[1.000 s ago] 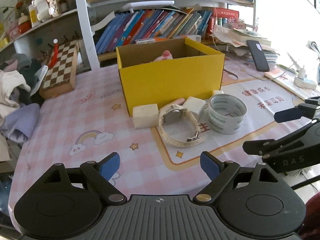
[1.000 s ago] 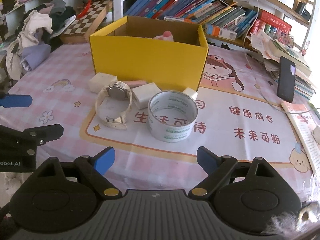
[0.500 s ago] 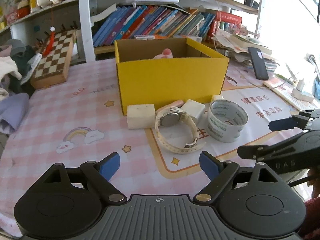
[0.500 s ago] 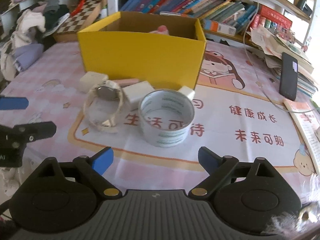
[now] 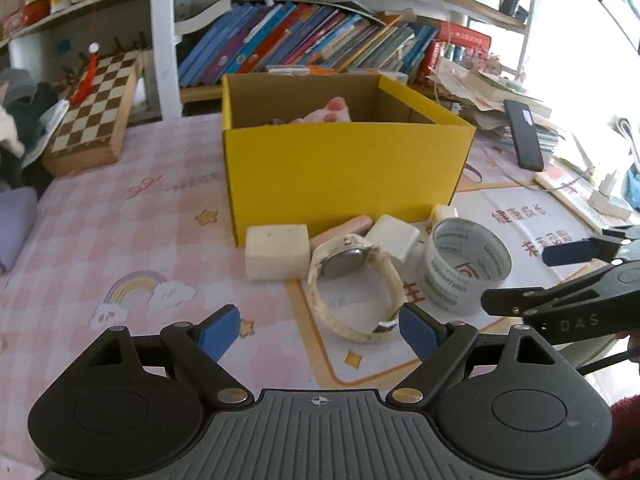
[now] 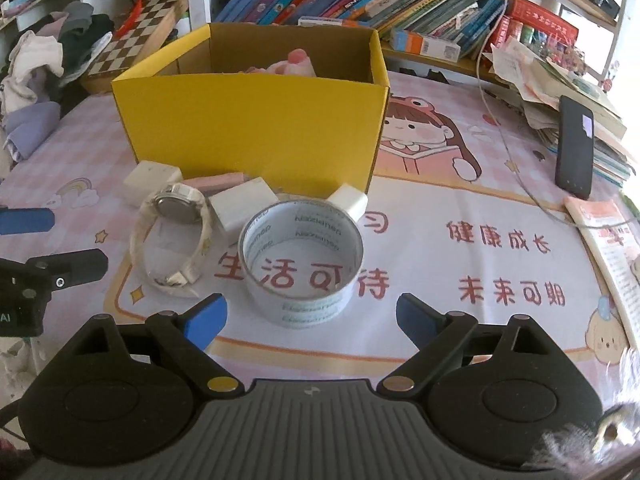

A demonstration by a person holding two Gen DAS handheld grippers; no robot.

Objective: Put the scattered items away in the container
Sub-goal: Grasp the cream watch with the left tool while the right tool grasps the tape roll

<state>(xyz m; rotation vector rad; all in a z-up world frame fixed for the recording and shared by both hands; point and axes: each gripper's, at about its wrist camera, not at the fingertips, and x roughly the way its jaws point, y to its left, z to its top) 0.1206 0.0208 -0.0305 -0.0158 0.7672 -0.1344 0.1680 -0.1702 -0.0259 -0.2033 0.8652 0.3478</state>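
Note:
A yellow cardboard box [image 5: 344,172] [image 6: 256,128] stands on the table with a pink toy [image 5: 328,114] inside. In front of it lie a white block [image 5: 277,252], a cream wristwatch [image 5: 354,284] [image 6: 176,236], a pink eraser [image 6: 218,182], a white cube [image 6: 240,210], a small white piece [image 6: 348,200] and a clear tape roll [image 5: 464,264] [image 6: 300,264]. My left gripper [image 5: 318,332] is open, just short of the watch. My right gripper [image 6: 310,318] is open, just short of the tape roll.
A chessboard box [image 5: 94,116] and clothes [image 6: 36,76] lie at the left. Books fill the shelf [image 5: 304,44] behind the box. A black phone [image 6: 574,146] rests on stacked papers at the right, with a booklet [image 6: 612,256] near the table's right edge.
Both grippers have moved forward toward the items. The watch and tape roll now lie closer to the fingertips. Both grippers stay open.

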